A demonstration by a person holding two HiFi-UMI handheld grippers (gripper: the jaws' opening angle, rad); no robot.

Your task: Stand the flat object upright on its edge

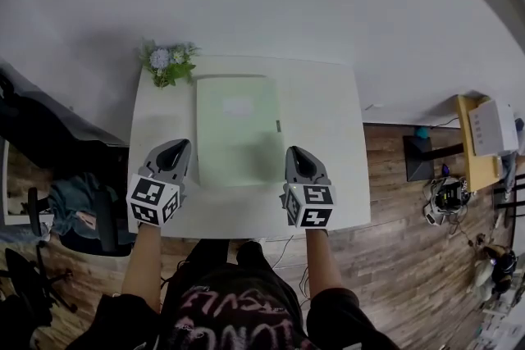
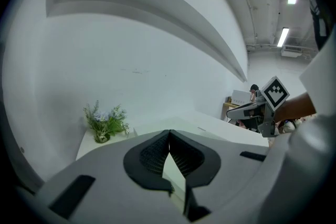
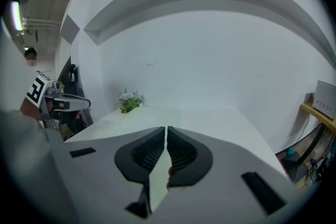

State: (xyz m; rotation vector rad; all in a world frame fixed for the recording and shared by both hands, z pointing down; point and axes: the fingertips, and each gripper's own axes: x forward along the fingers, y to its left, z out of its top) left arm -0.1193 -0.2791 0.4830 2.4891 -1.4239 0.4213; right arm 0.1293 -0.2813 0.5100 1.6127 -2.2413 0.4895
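A pale green flat object (image 1: 236,129) lies flat in the middle of the white table (image 1: 328,119), its long side running away from me. My left gripper (image 1: 175,147) is just off the object's near left corner, jaws shut and empty. My right gripper (image 1: 297,152) is by the near right corner, also shut with nothing in it. In the left gripper view the ribbed pads (image 2: 157,155) meet at their tips, and the right gripper's marker cube (image 2: 275,92) shows at the right. The right gripper view likewise has its pads (image 3: 181,152) closed tip to tip.
A small pot of flowers (image 1: 168,63) stands at the table's far left corner, close to the object's far edge. A white wall rises right behind the table. A dark chair (image 1: 33,209) sits to the left, and a yellow side table (image 1: 476,143) with a white box to the right.
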